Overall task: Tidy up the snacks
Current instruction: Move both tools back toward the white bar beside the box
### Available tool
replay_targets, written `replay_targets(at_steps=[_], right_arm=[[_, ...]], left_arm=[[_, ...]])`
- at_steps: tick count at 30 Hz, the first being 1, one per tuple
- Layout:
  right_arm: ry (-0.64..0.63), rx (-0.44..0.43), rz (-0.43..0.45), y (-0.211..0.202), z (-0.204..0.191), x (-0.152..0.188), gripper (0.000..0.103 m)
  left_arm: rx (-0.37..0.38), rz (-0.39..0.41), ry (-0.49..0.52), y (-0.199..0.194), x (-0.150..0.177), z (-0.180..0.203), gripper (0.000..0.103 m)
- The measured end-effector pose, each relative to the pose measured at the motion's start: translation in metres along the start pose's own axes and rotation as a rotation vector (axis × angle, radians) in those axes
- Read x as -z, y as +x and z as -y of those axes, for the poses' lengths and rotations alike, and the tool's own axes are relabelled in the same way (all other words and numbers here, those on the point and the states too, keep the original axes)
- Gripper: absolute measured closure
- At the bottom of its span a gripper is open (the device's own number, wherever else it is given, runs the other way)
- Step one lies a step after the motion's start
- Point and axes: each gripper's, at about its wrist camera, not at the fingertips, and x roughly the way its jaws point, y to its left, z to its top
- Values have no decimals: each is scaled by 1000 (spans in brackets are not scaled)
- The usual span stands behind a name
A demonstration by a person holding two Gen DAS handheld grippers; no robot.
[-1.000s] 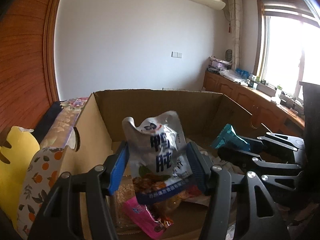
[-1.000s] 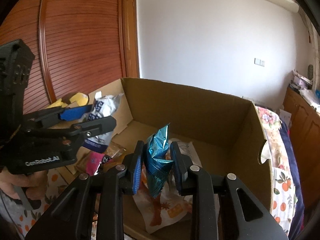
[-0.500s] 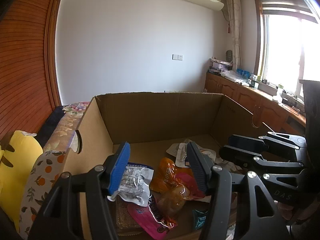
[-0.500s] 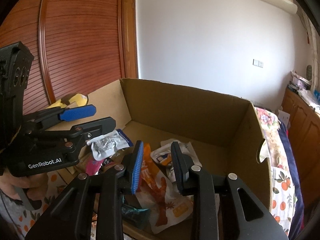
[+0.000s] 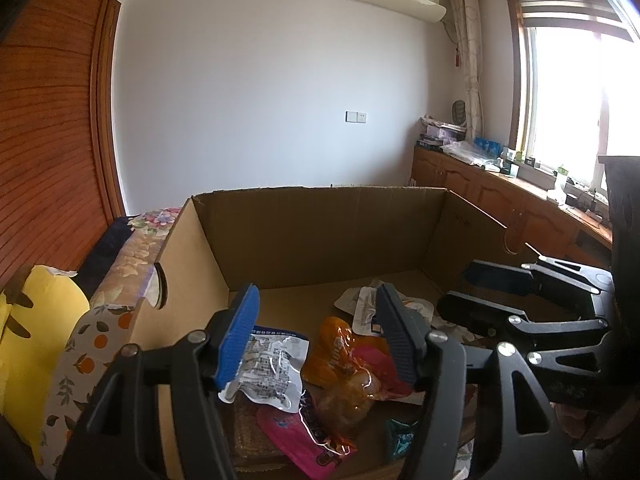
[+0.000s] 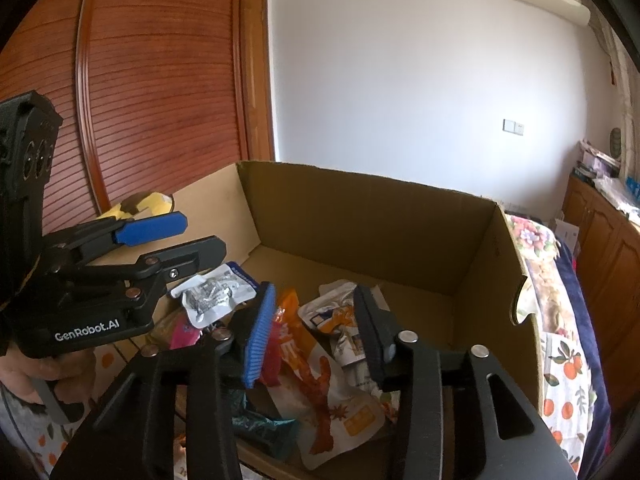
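Observation:
An open cardboard box [image 5: 320, 224] [image 6: 360, 208] holds several snack packets. My left gripper [image 5: 318, 334] hovers over its near left part with its jaws opening and nothing between them; the white and silver packet [image 5: 266, 368] [image 6: 214, 294] lies in the box below. My right gripper [image 6: 312, 334] hangs over the near middle, its jaws opening and empty. The teal packet [image 6: 260, 424] [image 5: 400, 438] lies at the box's near edge. An orange packet [image 6: 324, 384] [image 5: 340, 344], a pink packet [image 5: 304, 436] and white pouches [image 6: 340, 316] lie around them.
The box rests on a bed with a flowered, orange-print cover [image 6: 560, 360] [image 5: 92, 328]. A yellow cushion [image 5: 36, 328] lies to the left by a wooden wardrobe [image 6: 140, 80]. Wooden cabinets [image 5: 500, 200] line the window wall. A hand [image 6: 24, 372] holds the left gripper's handle.
Both packets were let go. The white and silver packet fell from the left jaws and the teal packet from the right jaws into the box; both pairs of jaws stand wider.

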Motion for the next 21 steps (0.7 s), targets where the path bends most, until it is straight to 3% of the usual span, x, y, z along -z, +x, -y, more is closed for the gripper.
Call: replay_targets(at_steps=[11, 21], right_arm=[[25, 3, 13, -26, -2, -11, 52], [24, -44, -29, -74, -25, 5, 52]], left_arm=[[-15, 28, 67, -34, -1, 13, 37], [-15, 6, 73, -77, 18, 17, 37]])
